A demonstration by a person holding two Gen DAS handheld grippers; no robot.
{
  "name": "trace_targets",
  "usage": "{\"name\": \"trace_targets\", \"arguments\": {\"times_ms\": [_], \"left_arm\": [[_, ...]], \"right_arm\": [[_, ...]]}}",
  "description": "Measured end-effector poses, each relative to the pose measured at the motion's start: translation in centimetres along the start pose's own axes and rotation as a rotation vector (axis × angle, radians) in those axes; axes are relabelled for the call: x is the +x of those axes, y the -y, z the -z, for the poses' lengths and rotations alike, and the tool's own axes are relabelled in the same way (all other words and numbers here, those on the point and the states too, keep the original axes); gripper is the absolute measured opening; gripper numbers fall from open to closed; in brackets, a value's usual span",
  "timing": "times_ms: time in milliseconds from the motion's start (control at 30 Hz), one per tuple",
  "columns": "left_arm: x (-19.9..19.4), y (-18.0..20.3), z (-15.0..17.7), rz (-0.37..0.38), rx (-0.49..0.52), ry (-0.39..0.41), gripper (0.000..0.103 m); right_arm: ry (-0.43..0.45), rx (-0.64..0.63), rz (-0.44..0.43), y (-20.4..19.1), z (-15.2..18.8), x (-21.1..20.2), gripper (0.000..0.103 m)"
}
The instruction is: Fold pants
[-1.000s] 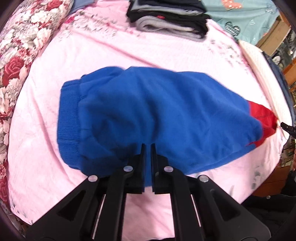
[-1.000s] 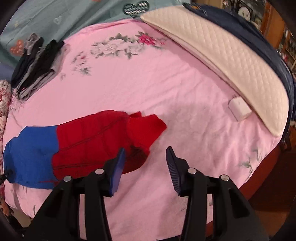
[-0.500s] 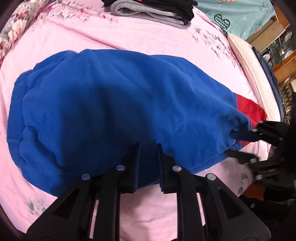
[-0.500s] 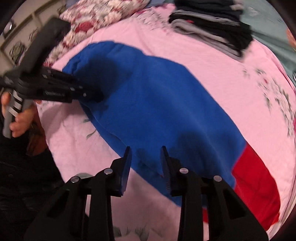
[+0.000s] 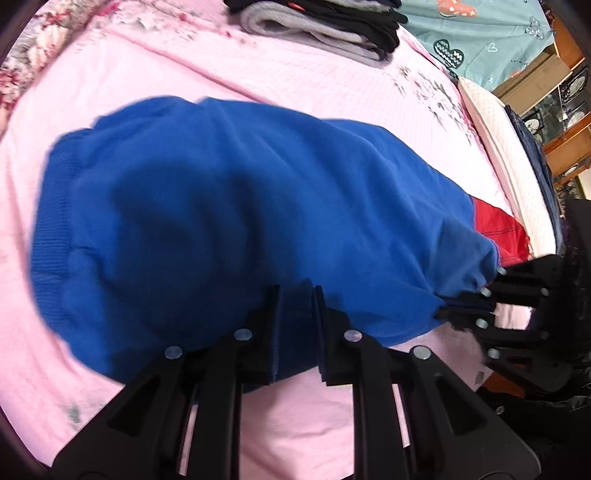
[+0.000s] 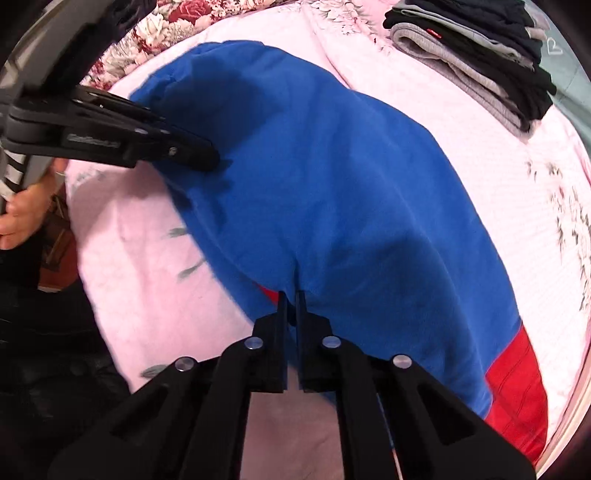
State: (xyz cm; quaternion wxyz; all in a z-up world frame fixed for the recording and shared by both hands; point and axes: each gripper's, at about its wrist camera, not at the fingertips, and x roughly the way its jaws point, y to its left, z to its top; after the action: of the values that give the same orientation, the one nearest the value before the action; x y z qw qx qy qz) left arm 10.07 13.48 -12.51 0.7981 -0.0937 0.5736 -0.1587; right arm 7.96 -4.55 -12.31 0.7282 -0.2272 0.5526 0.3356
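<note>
The blue and red pants point(image 5: 229, 221) lie folded lengthwise on the pink bedsheet point(image 5: 147, 66); they also show in the right wrist view point(image 6: 332, 184). My left gripper point(image 5: 295, 291) has its jaws a little apart, with the near blue edge between them. My right gripper point(image 6: 290, 295) is shut on the blue near edge where red fabric shows beneath. The right gripper also shows in the left wrist view point(image 5: 476, 306), pinching the blue fabric. The left gripper shows in the right wrist view point(image 6: 207, 155) at the waistband end.
A stack of folded grey and black clothes point(image 5: 325, 22) sits at the far side of the bed; it also shows in the right wrist view point(image 6: 480, 55). A floral pillow point(image 6: 184, 29) lies at the far left. A quilted cream pillow point(image 5: 506, 147) lies to the right.
My right gripper swung from the red leg end to the blue near edge and closed on it. My left gripper's jaws have opened wider around the near edge.
</note>
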Motion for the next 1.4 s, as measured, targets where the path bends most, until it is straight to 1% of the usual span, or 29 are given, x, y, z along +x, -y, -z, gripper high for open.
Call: {"name": "trace_targets", "arguments": {"times_ms": [67,100,167,200,267,300,333,400,433,467,500,600,700,733,767,800,833,867,900,967,1000,1033,1100,1133,1200,1233,1333,1400], "left_arm": [[-0.5,-0.5,0.2,-0.028,0.001,0.009,0.016],[-0.5,-1.0,0.3,-0.021,-0.006,0.002,0.016],[-0.3,-1.5,0.2,-0.006,-0.017,-0.008,0.016],[-0.2,-1.5,0.1,-0.009,-0.019,-0.012,0.016],[-0.5,-0.9,-0.1,-0.024,-0.003,-0.002,0.016],[-0.7,-0.4,-0.2,-0.024,0.009,0.005,0.016],[-1.0,0.1,-0.3,-0.017,0.019,0.009,0.016],[-1.6,1.4,-0.4,0.000,0.046,0.023,0.017],[-1.9,2.2,-0.4,0.006,0.063,0.035,0.021],[-2.0,2.9,-0.5,0.013,0.076,0.042,0.023],[-2.1,3.5,-0.5,0.024,0.089,0.047,0.028],[-1.4,5.6,-0.6,0.071,0.134,0.037,0.030],[0.4,6.7,-0.5,0.078,0.168,-0.014,0.029],[1.2,6.6,-0.4,0.073,0.163,-0.040,0.029],[2.0,6.4,-0.3,0.066,0.148,-0.068,0.029],[2.7,6.0,0.0,0.061,0.128,-0.097,0.029],[2.5,5.5,0.3,0.087,0.111,-0.072,0.031],[2.2,5.2,0.7,0.095,0.107,-0.066,0.031],[2.0,5.1,1.1,0.088,0.106,-0.062,0.030],[1.7,5.3,1.8,0.057,0.122,-0.047,0.030],[1.7,5.4,2.2,0.043,0.132,-0.038,0.031],[1.6,5.7,2.4,0.031,0.140,-0.033,0.031],[1.8,6.2,2.7,0.003,0.158,-0.022,0.031],[1.6,6.2,2.6,-0.001,0.163,-0.019,0.031],[1.2,5.6,2.6,0.007,0.165,-0.013,0.031],[1.2,5.5,2.5,0.018,0.161,-0.013,0.031],[1.1,4.7,2.2,0.069,0.137,-0.021,0.031],[1.1,4.3,2.0,0.095,0.133,-0.028,0.031]], "right_arm": [[0.009,0.019,-0.046,-0.4,0.2,-0.6,0.003],[0.013,0.015,-0.064,-0.8,0.5,-0.8,0.003],[0.002,0.006,-0.045,-1.1,1.2,0.0,0.003],[-0.002,0.028,-0.056,-0.9,1.4,0.6,0.003],[0.020,0.047,-0.072,-0.8,1.0,0.7,0.003],[0.026,0.057,-0.070,-0.7,1.0,0.5,0.005],[0.031,0.068,-0.068,-0.6,1.1,0.2,0.015],[0.058,0.103,-0.062,0.3,1.6,-1.1,0.028],[0.091,0.130,-0.059,1.1,2.1,-2.3,0.028],[0.106,0.152,-0.050,1.9,2.5,-3.1,0.028],[0.120,0.186,-0.022,3.0,3.2,-4.0,0.028],[0.117,0.277,0.063,6.2,5.2,-5.1,0.028],[0.075,0.377,0.134,9.6,7.5,-4.8,0.028],[0.049,0.402,0.155,10.3,8.1,-4.4,0.028],[-0.004,0.428,0.169,11.2,8.9,-3.0,0.028],[-0.018,0.440,0.155,11.7,9.2,-2.3,0.029],[-0.004,0.443,0.149,11.7,9.0,-2.4,0.030],[-0.031,0.437,0.153,11.7,8.5,-2.7,0.029],[-0.036,0.421,0.152,11.5,7.5,-3.3,0.029],[0.047,0.380,0.108,11.1,4.6,-5.3,0.029],[0.079,0.361,0.084,10.9,2.5,-6.1,0.029],[0.099,0.346,0.069,10.8,0.8,-6.6,0.029],[0.133,0.294,0.040,10.5,-4.3,-7.0,0.029],[0.130,0.283,0.031,10.6,-6.2,-6.6,0.029],[0.096,0.289,-0.035,11.4,-10.8,-5.0,0.029],[0.072,0.290,-0.061,11.7,-12.6,-4.0,0.029],[0.020,0.260,-0.047,11.8,-15.6,-0.5,0.029],[-0.003,0.233,-0.053,11.6,-15.5,1.0,0.029]]}}
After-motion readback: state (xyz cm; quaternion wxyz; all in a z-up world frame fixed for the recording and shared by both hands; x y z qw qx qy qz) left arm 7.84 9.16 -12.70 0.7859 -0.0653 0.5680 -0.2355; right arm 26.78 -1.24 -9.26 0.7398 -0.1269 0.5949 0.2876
